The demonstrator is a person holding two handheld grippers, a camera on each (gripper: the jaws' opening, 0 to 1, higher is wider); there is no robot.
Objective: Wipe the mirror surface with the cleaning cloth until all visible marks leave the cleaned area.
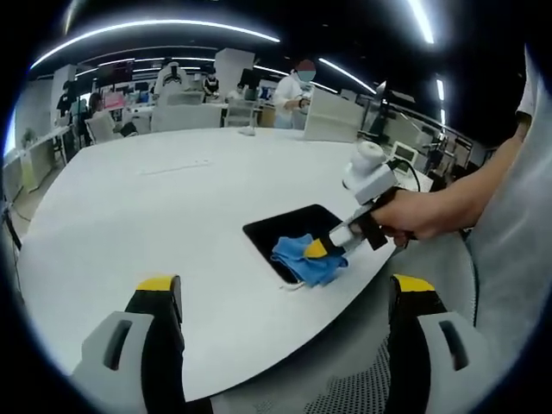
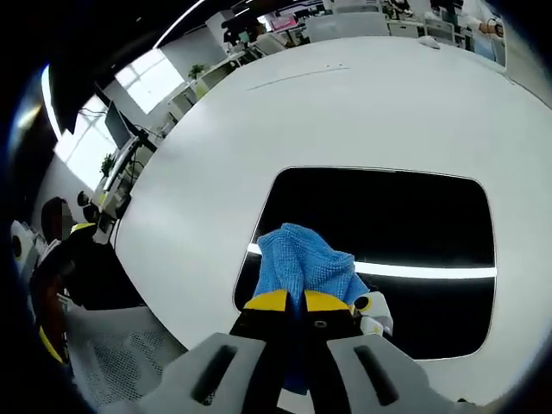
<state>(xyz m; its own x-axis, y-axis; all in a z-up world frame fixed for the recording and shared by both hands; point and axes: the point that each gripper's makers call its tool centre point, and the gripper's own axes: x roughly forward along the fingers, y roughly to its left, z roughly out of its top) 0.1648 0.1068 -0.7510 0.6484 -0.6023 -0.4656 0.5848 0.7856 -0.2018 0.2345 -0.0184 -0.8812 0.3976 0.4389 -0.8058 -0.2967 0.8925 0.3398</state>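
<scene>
A dark rectangular mirror (image 2: 388,224) lies flat on the white table (image 2: 345,103) and reflects a ceiling light strip. A blue cleaning cloth (image 2: 302,259) rests on its near left part. My right gripper (image 2: 287,301) is shut on the cloth, pressing it to the glass. In the left gripper view the mirror (image 1: 289,230) sits near the table's right edge, with the cloth (image 1: 306,259) on it and the right gripper (image 1: 323,248) held by a hand. My left gripper (image 1: 285,293) stands open above the table's near edge, its jaws wide apart and bare.
The round white table (image 1: 155,207) stretches far beyond the mirror. A mesh chair (image 2: 112,354) stands by the table's edge. Desks, monitors and a standing person (image 1: 293,95) are in the office behind. A person's arm (image 1: 457,203) reaches in from the right.
</scene>
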